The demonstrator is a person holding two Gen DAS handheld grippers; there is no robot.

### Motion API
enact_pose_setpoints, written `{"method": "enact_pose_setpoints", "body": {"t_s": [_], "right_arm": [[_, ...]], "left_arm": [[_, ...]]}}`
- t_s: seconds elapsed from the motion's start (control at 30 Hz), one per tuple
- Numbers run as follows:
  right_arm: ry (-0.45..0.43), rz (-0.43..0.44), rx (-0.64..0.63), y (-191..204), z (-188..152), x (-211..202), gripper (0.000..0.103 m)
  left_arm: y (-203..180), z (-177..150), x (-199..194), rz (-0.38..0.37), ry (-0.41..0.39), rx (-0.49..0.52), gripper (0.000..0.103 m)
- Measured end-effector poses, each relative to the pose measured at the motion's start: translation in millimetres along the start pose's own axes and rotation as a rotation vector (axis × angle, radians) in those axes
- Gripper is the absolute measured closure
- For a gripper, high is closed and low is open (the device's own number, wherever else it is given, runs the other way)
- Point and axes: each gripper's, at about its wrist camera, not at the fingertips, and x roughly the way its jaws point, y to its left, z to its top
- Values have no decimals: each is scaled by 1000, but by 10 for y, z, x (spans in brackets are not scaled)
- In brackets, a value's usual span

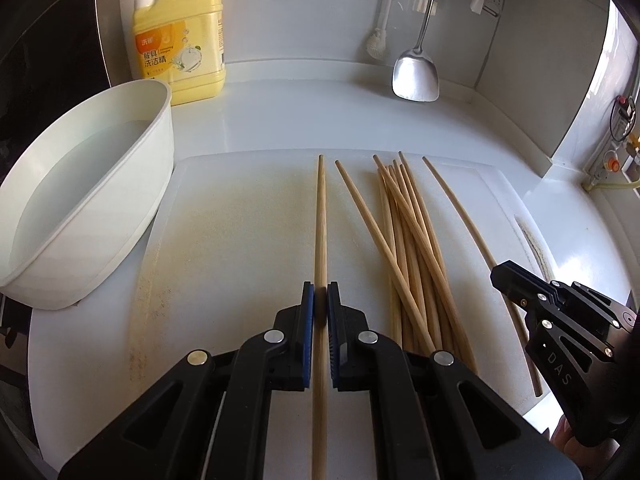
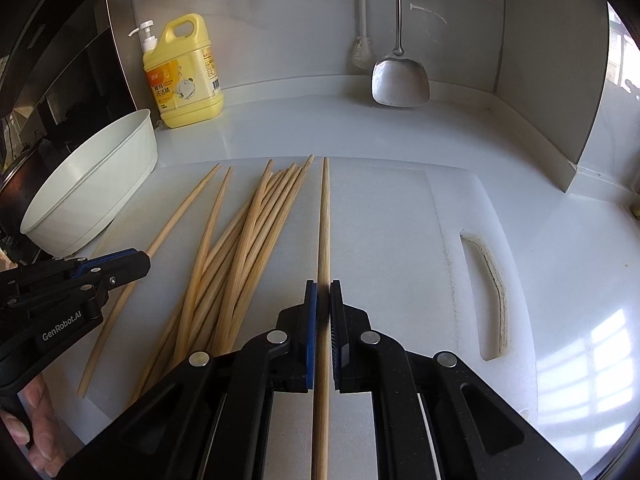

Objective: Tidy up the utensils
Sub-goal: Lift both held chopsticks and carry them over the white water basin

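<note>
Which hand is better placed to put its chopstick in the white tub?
Probably the left. The left gripper is shut on the leftmost chopstick, on the white tub side of the chopstick pile. The right gripper holds the rightmost chopstick, across the pile and farther from the tub.

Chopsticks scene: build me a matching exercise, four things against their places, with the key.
Things:
1. detergent bottle
2. white basin
3. metal spatula
4. chopstick pile

Places:
A. loose on the white cutting board, between the two gripped chopsticks
B. hanging against the back wall, blade near the counter
C. at the cutting board's left edge
D. standing at the back left of the counter, behind the basin

Pairs: 1-D, 2-C, 3-B, 4-A
</note>
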Motion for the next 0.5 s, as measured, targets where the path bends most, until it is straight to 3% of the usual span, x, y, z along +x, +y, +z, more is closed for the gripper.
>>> {"method": "enact_pose_setpoints", "body": {"t_s": [0.3, 0.5], "right_arm": [[-54, 28, -7, 71, 447, -449, 97], [-89, 116, -77, 577, 864, -662, 97]], "left_arm": [[119, 337, -669, 12, -46, -64, 96], [532, 589, -1157, 55, -101, -121, 96]]}}
